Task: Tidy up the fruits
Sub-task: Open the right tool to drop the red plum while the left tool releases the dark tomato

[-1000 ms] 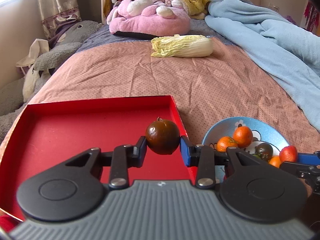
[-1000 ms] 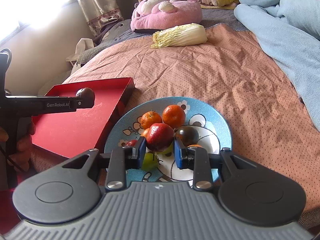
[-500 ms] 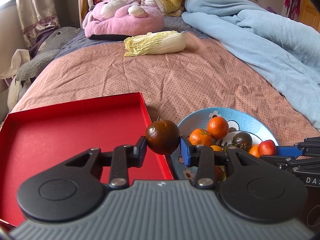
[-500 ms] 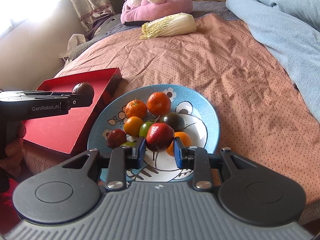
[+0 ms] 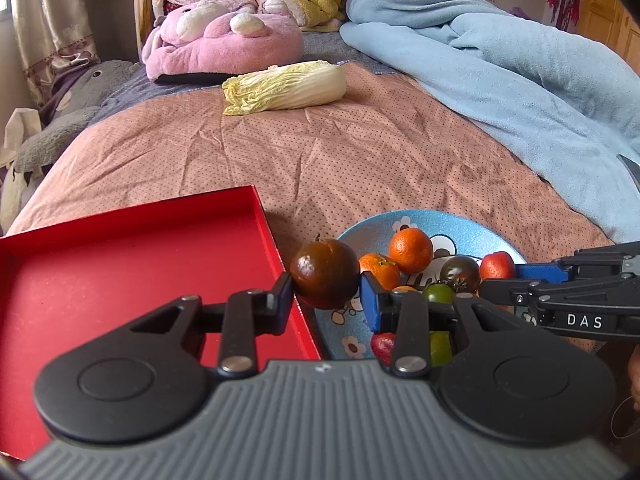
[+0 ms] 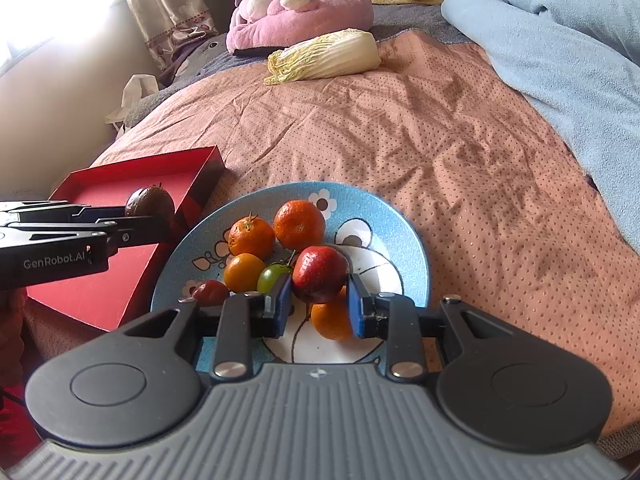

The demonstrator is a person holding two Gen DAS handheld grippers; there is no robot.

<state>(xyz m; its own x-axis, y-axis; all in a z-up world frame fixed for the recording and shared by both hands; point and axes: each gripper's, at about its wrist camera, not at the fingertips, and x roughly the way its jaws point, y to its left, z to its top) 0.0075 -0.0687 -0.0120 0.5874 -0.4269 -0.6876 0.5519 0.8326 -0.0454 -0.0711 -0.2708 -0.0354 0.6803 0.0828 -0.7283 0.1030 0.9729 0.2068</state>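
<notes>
My left gripper (image 5: pixel 326 294) is shut on a dark brown tomato (image 5: pixel 325 274) and holds it over the gap between the red tray (image 5: pixel 120 264) and the blue cartoon plate (image 5: pixel 472 226). My right gripper (image 6: pixel 318 298) is shut on a red tomato (image 6: pixel 320 268) and holds it just above the plate (image 6: pixel 404 236). The plate holds several oranges (image 6: pixel 299 225), a green tomato (image 6: pixel 272 276) and a small red one (image 6: pixel 210 292). The left gripper with its dark tomato (image 6: pixel 150 202) shows at the left of the right wrist view. The red tray (image 6: pixel 120 292) is empty.
A napa cabbage (image 5: pixel 286 86) lies farther up the pink dotted bedspread (image 5: pixel 360 160). A pink plush toy (image 5: pixel 224 46) and a yellow one sit at the headboard. A blue blanket (image 5: pixel 520 76) is heaped along the right side. A grey plush (image 5: pixel 60 136) lies at the left.
My left gripper has carried the dark tomato rightward, from over the tray to its right edge near the plate. My right gripper has shifted slightly over the plate with the red tomato.
</notes>
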